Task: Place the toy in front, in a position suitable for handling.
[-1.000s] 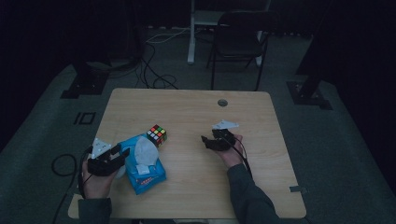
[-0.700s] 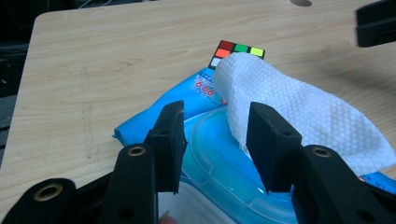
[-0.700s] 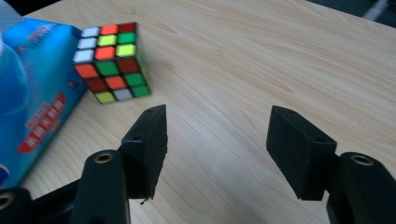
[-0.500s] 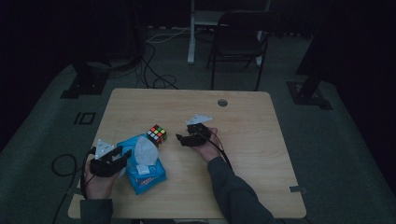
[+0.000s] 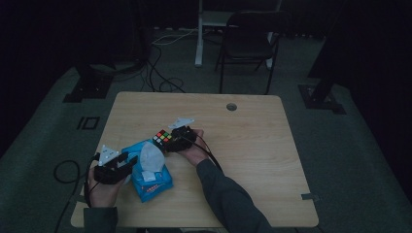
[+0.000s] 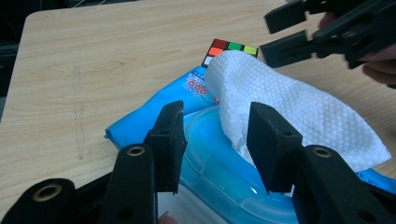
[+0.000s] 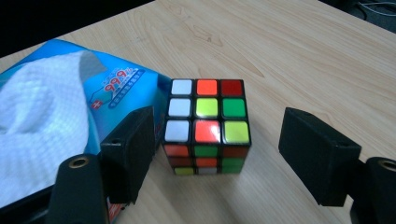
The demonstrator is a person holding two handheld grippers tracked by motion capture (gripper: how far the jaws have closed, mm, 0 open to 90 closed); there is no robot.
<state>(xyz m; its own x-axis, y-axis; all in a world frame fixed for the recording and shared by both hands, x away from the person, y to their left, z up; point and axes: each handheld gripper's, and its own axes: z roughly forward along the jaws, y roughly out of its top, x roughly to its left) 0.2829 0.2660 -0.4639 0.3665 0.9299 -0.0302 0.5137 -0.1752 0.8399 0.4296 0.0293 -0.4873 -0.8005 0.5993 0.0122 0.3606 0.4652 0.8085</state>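
At table centre, right claw [image 7: 215, 154] moved left, now spread around cube [image 7: 207, 125]; left claw [image 6: 215, 140] spread over wipes pack [image 6: 205, 154].

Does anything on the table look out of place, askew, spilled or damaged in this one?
Nothing looks damaged or spilled. The blue wipes pack lies askew to the table edge, with one white wipe pulled up out of its opening. The scrambled puzzle cube sits flat beside it, between the open jaws of the right gripper.
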